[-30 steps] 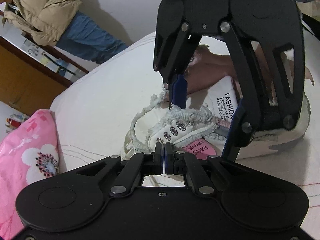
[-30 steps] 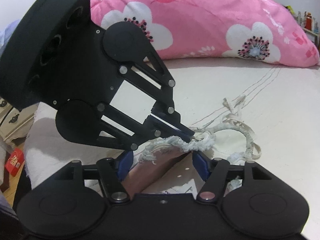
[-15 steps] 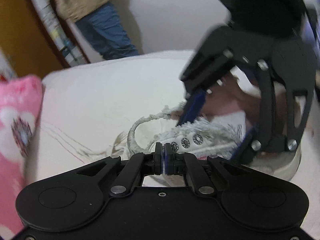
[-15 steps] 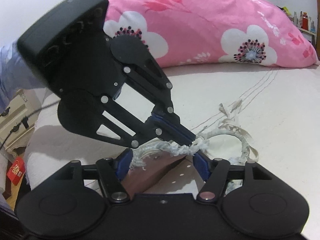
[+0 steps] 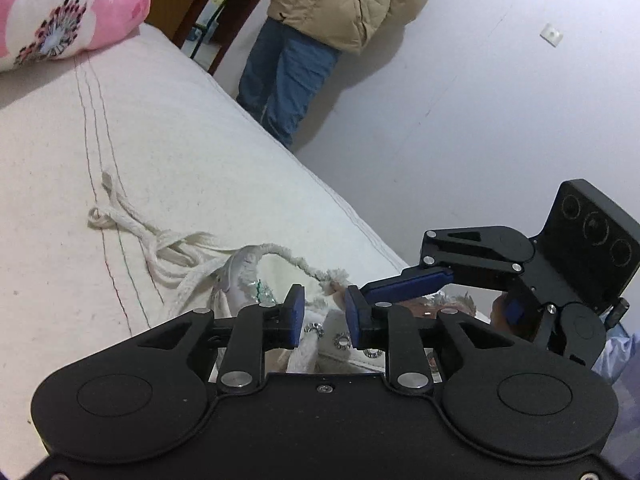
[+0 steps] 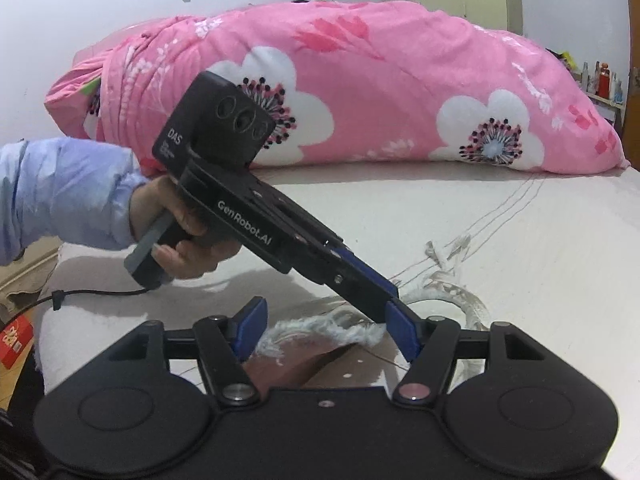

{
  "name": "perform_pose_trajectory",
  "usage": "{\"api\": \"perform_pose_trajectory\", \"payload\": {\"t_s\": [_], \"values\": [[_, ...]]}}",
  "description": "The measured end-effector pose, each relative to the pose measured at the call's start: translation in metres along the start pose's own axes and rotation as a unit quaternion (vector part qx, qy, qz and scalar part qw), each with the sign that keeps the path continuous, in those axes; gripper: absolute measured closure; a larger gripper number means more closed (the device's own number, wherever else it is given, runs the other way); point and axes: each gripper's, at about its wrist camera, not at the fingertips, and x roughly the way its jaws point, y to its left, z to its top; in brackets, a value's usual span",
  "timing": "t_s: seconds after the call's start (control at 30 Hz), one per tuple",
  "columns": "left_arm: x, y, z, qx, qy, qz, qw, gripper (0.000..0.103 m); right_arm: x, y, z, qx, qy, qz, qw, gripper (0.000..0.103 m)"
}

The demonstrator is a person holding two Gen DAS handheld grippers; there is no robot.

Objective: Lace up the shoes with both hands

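The white frayed-collar shoe with silver eyelets (image 5: 320, 332) lies near the cream mattress (image 5: 200, 152) edge. Right gripper (image 6: 332, 332) straddles its collar, released. Left gripper (image 5: 322, 312), jaws opening, grips nothing. Judged step: regrasping the frayed white lace (image 5: 296, 258); next, pinch it.

My tongs (image 5: 322, 322) are black with blue pads. The shoe (image 5: 340, 340) is white with shiny silver rings, and its fluffy lace (image 5: 288, 258) is white too. The bed (image 5: 180, 152) is cream with thin dark lines. The pillow (image 6: 360, 92) is pink with white flowers.
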Motion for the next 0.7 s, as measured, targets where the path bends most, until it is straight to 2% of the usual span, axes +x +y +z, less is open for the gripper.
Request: {"api": "perform_pose_trajectory", "payload": {"t_s": [0.13, 0.23, 0.33, 0.4, 0.5, 0.57, 0.7], "values": [[-0.008, 0.0, -0.002, -0.021, -0.022, -0.013, 0.9994, 0.079, -0.004, -0.001, -0.003, 0.006, -0.001, -0.001, 1.0, 0.04], [-0.025, -0.012, 0.002, -0.005, -0.043, -0.007, 0.999, 0.076, -0.006, -0.003, -0.005, 0.012, 0.003, -0.001, 1.0, 0.04], [-0.039, -0.035, -0.002, 0.071, -0.017, 0.059, 0.9956, 0.076, -0.011, -0.005, -0.007, 0.015, 0.003, -0.003, 1.0, 0.04], [-0.04, -0.046, -0.009, 0.107, 0.014, 0.095, 0.9896, 0.076, -0.016, -0.006, -0.009, 0.02, 0.0, 0.0, 1.0, 0.04], [-0.036, -0.048, -0.019, 0.106, 0.047, 0.105, 0.9877, 0.075, -0.024, -0.007, -0.011, 0.03, 0.0, 0.009, 1.0, 0.039], [-0.034, -0.046, -0.021, 0.101, 0.051, 0.108, 0.9876, 0.074, -0.027, -0.006, -0.012, 0.031, 0.005, 0.011, 0.999, 0.039], [-0.025, -0.032, -0.021, 0.069, 0.051, 0.085, 0.9926, 0.075, -0.031, 0.002, -0.012, 0.013, 0.014, 0.003, 1.0, 0.038]]}}
